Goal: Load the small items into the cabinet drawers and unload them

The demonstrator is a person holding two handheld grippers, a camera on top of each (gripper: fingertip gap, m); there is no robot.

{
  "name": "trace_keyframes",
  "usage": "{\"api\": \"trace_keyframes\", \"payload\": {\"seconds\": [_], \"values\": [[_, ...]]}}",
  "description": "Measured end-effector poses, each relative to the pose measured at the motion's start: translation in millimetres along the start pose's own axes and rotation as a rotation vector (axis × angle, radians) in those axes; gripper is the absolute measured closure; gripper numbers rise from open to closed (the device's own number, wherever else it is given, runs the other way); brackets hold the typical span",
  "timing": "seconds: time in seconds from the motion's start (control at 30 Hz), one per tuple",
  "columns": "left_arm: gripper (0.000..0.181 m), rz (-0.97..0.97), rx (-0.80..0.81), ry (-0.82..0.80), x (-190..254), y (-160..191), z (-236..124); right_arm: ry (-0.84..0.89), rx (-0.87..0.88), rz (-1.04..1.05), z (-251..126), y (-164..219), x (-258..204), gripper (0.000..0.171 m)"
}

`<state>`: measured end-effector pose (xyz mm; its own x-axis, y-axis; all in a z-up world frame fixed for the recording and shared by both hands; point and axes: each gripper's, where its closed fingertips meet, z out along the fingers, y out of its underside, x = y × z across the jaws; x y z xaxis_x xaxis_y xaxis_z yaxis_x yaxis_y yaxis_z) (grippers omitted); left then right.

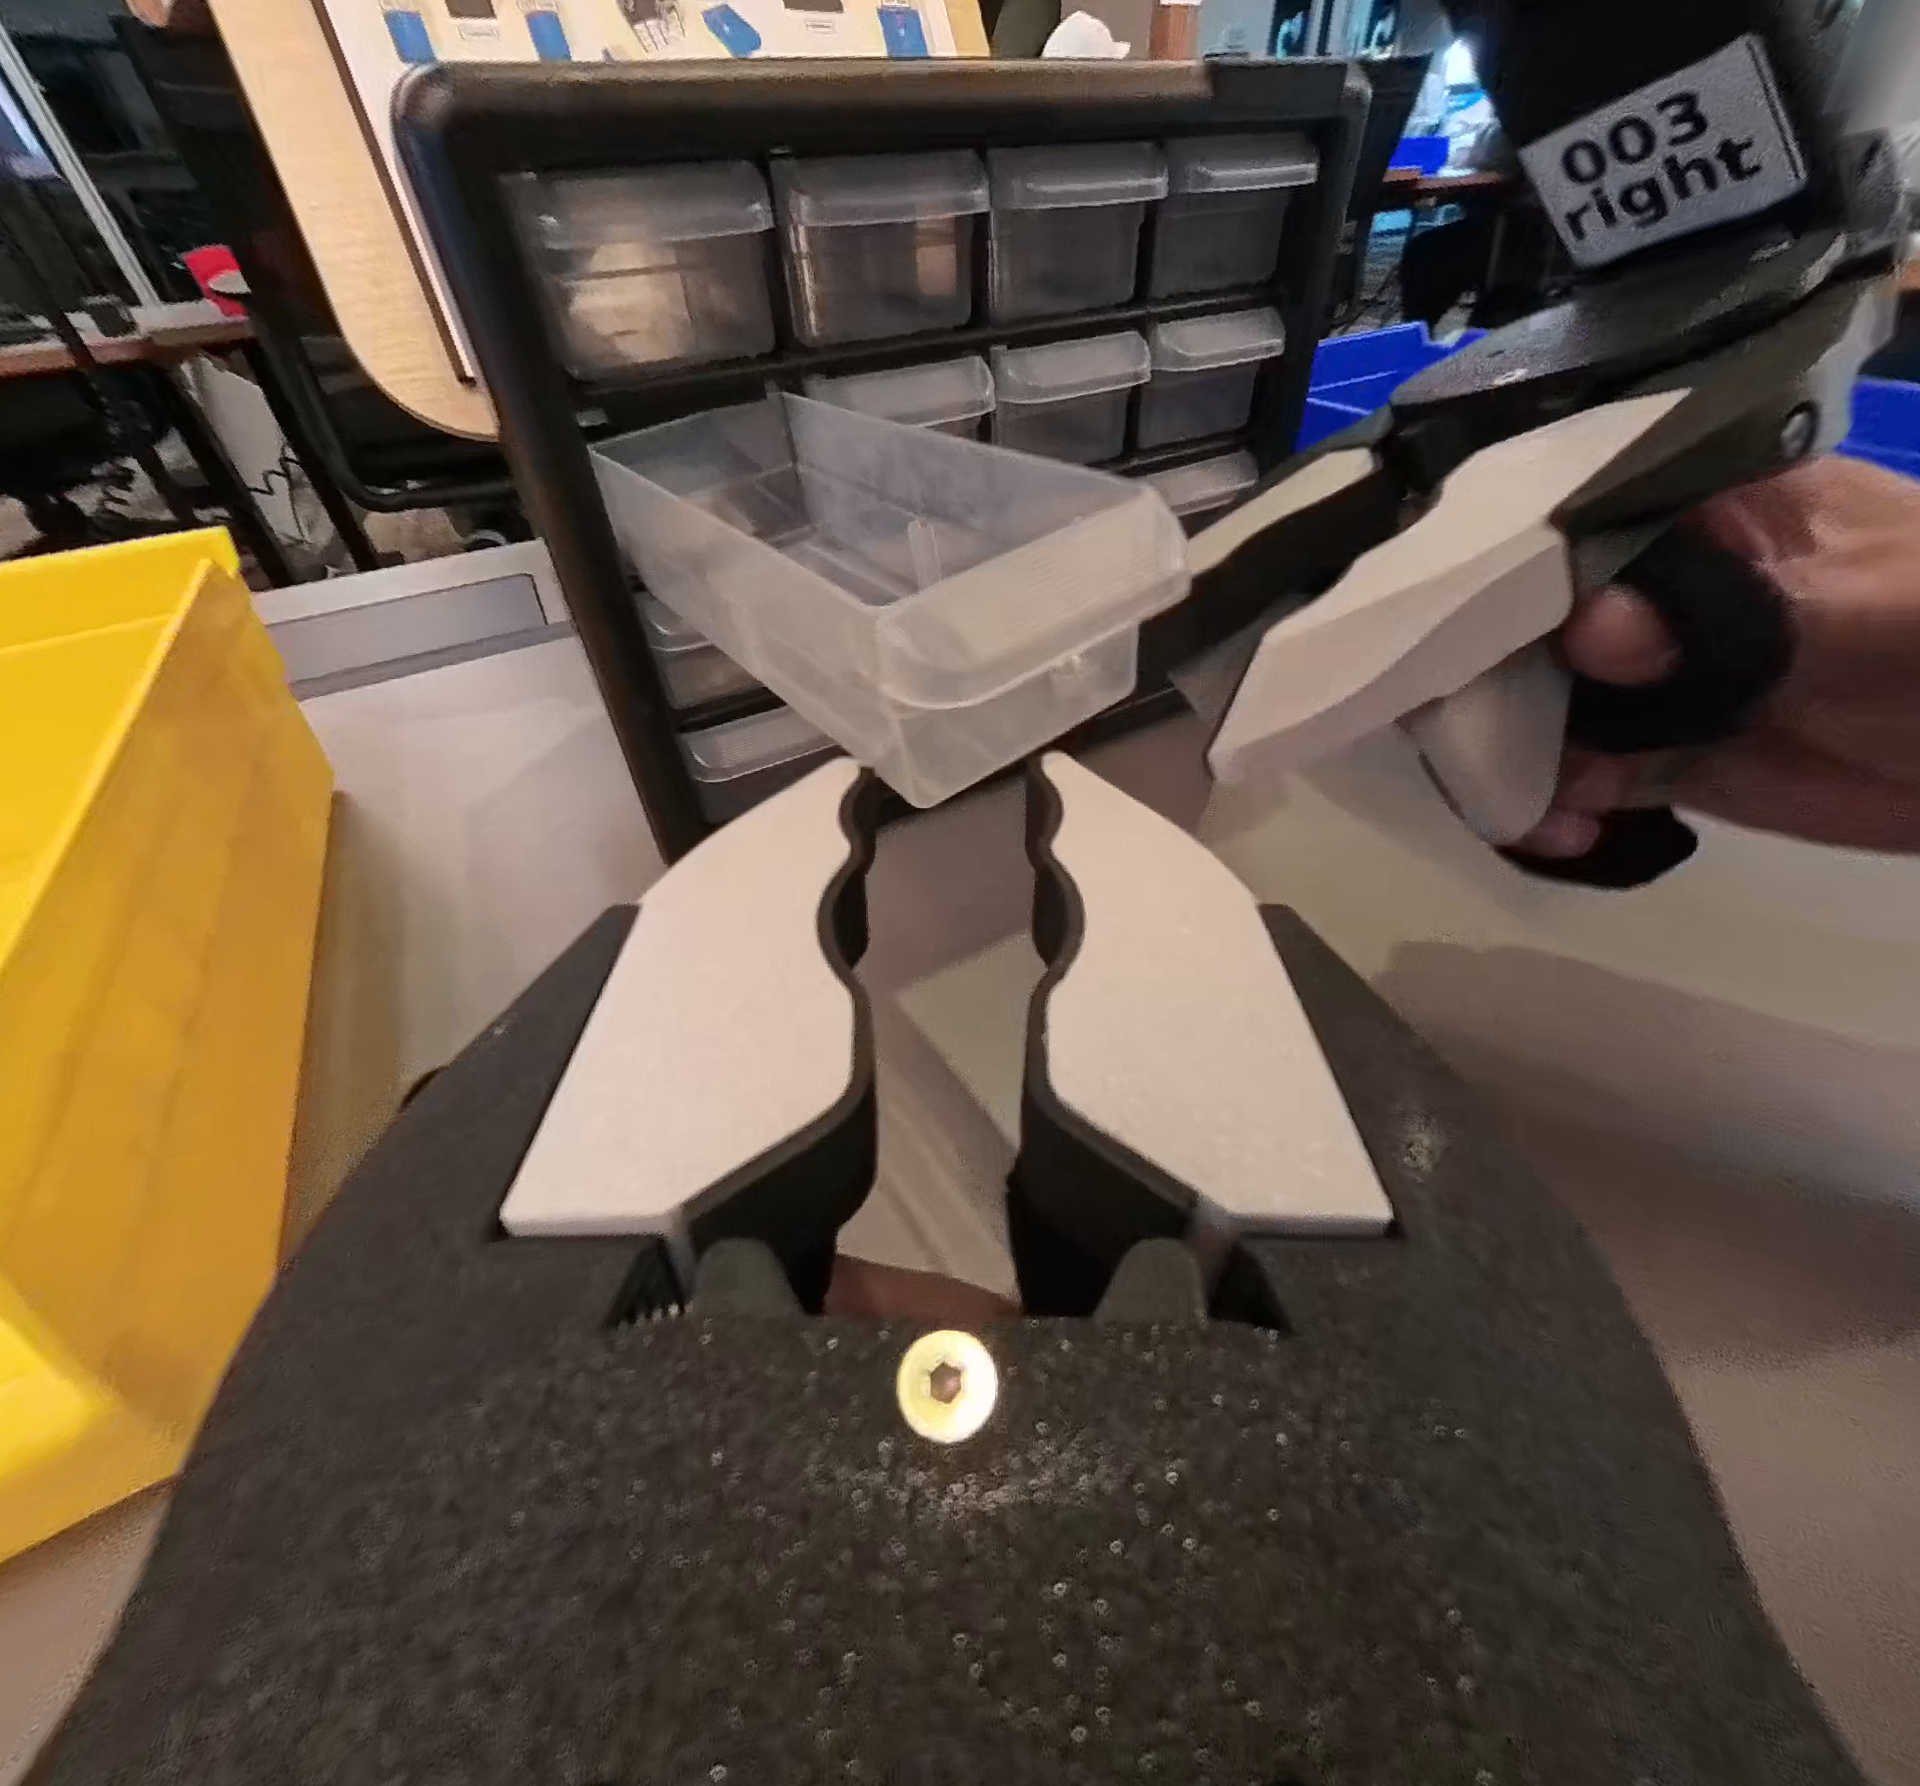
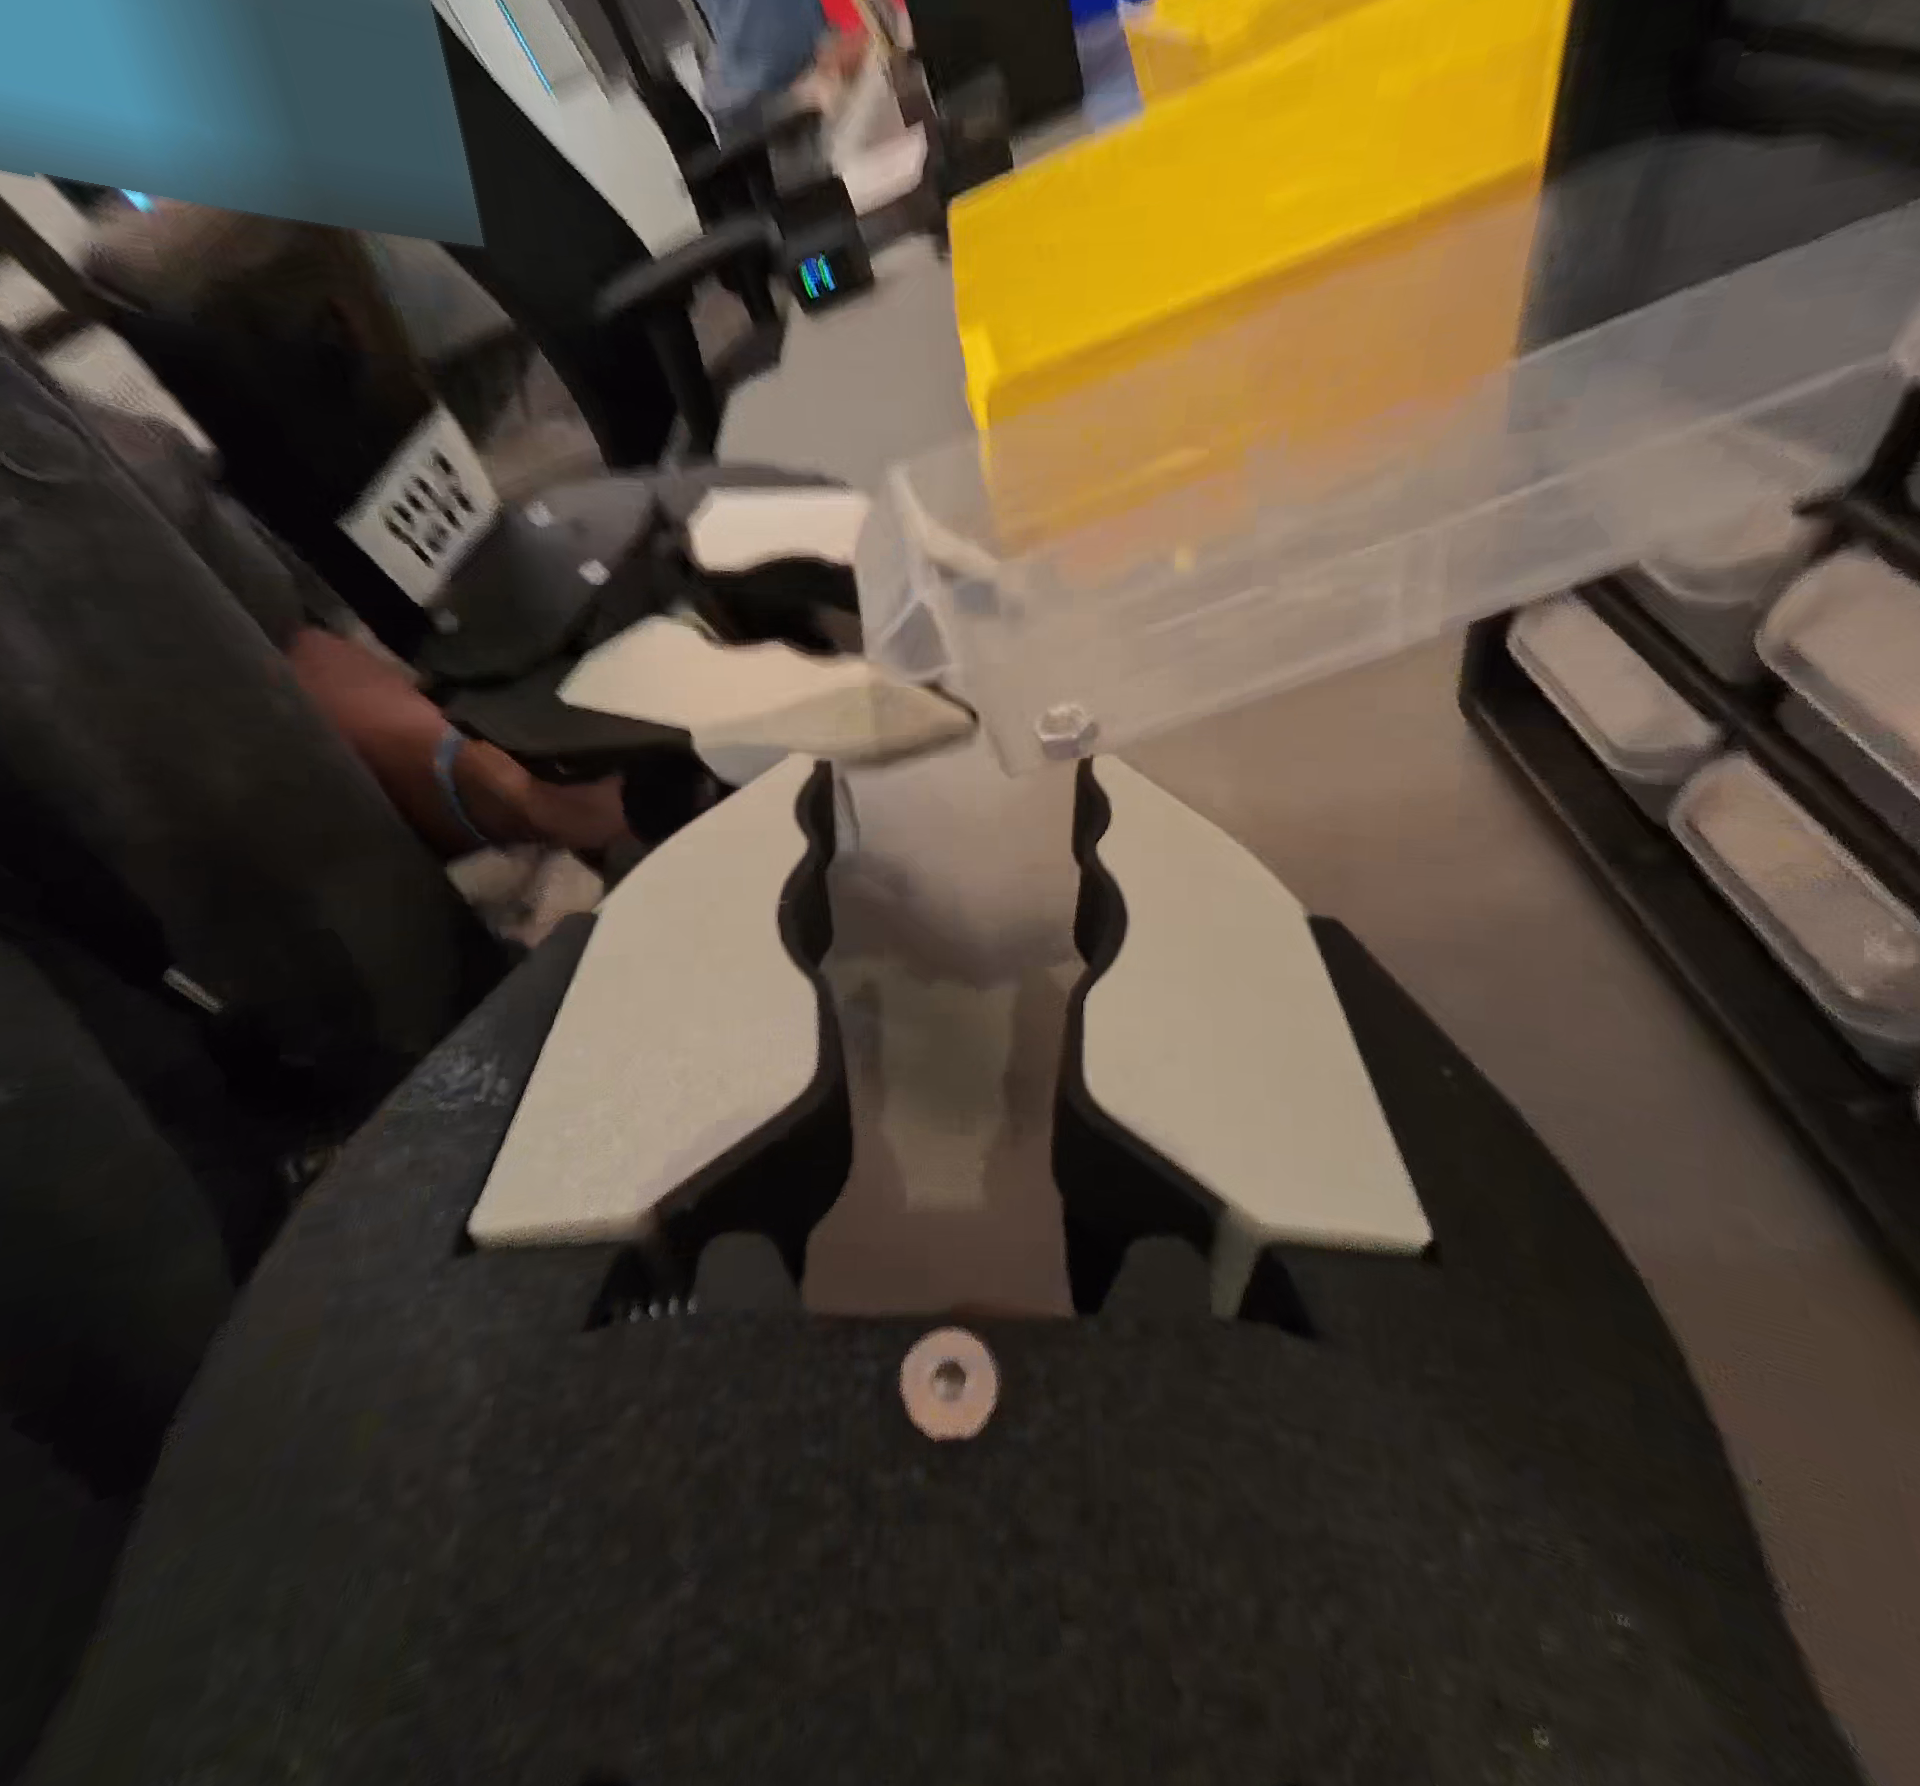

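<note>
A black cabinet (image 1: 883, 105) of small clear drawers stands on the table; it also shows in the right wrist view (image 2: 1621, 832). One clear drawer (image 1: 883, 573) is pulled far out of the second row's left slot and tilts down at the front. It also shows in the right wrist view (image 2: 1351, 531). A small silver nut (image 2: 1065, 728) lies in its low front corner. My left gripper (image 1: 951, 786) is open, its tips just under that corner. My right gripper (image 2: 954, 780) is open, its tips at the drawer's front. It comes in from the right in the left wrist view (image 1: 1200, 656).
A yellow bin (image 1: 125, 905) stands left of the cabinet and shows behind the drawer in the right wrist view (image 2: 1247, 230). Blue bins (image 1: 1361, 386) sit behind on the right. A wooden board (image 1: 312, 209) with a sheet leans behind the cabinet. A person in dark clothes (image 2: 208, 697) is close by. Left and right tips are no more than a few centimetres apart.
</note>
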<state>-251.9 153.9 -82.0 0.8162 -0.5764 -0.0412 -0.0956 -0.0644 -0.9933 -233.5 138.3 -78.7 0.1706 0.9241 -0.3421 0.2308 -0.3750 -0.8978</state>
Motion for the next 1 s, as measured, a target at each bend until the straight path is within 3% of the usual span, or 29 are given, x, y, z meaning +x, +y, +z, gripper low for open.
{"api": "trace_keyframes", "payload": {"seconds": [0.13, 0.3, 0.5, 0.77, 0.93, 1.0], "values": [[0.157, -0.035, 0.044, 0.017, -1, -9, -3, -0.025, 0.159, -0.032, -6, -31, -10, 0.136], [0.157, -0.042, 0.049, -0.021, -13, -12, -2, -0.015, 0.148, 0.032, -5, -21, 3, 0.129], [0.156, -0.034, -0.070, -0.066, -30, 13, -3, 0.055, 0.071, 0.020, 1, -5, 14, 0.128], [0.129, 0.071, -0.409, -0.093, -36, 57, -30, 0.107, -0.024, 0.070, -10, 36, 14, 0.127], [0.096, 0.107, -0.632, -0.075, -29, 89, -12, 0.112, 0.037, 0.072, -26, 39, 4, 0.129], [0.096, 0.137, -0.675, -0.104, -33, 100, -6, 0.110, 0.039, 0.064, -33, 40, -3, 0.129]]}}
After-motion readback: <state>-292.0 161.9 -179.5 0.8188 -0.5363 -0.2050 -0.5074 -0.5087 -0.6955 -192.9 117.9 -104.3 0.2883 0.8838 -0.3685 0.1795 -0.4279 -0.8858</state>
